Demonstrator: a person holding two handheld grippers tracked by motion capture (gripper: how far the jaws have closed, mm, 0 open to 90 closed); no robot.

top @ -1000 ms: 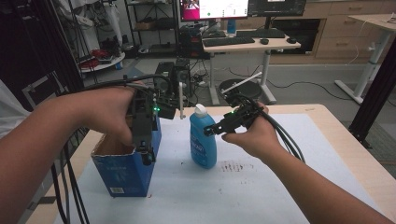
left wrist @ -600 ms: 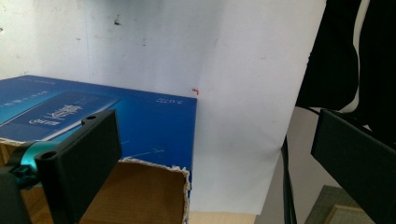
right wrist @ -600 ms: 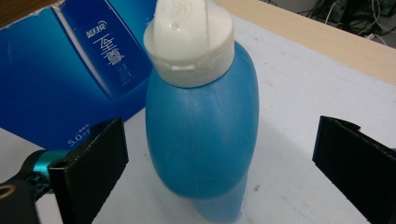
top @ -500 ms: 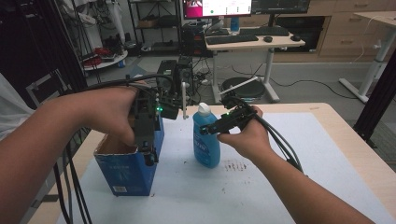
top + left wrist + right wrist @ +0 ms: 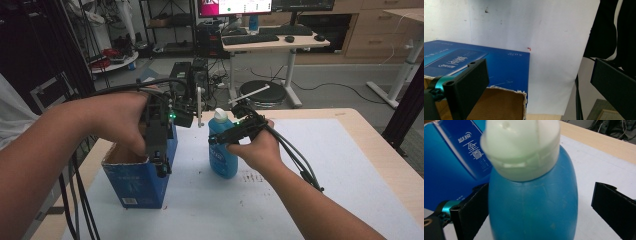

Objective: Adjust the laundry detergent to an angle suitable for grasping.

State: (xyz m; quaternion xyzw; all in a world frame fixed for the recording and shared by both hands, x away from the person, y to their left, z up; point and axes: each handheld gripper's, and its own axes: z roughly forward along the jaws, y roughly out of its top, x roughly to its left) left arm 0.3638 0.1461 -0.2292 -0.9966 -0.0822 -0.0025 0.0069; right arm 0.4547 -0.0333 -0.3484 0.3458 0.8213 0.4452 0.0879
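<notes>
Background stuff, all placed off the white sheet (image 5: 320,165) covering most of the wooden table (image 5: 380,150): straight beyond its far edge there's a round black base (image 5: 263,93) on the floor with a white rod lying across it. Further back from that sits a light desk (image 5: 275,42) carrying a black keyboard (image 5: 250,38) and a mouse (image 5: 289,38), with a monitor (image 5: 235,7) glowing above them. Behind the sheet's far left corner stands a dark shelving rack (image 5: 165,25), and left of that a round white stand (image 5: 112,62) holding something red. Off past the far right, wooden drawers (image 5: 385,30) line the wall. Cables (image 5: 320,87) trail over the grey floor.
</notes>
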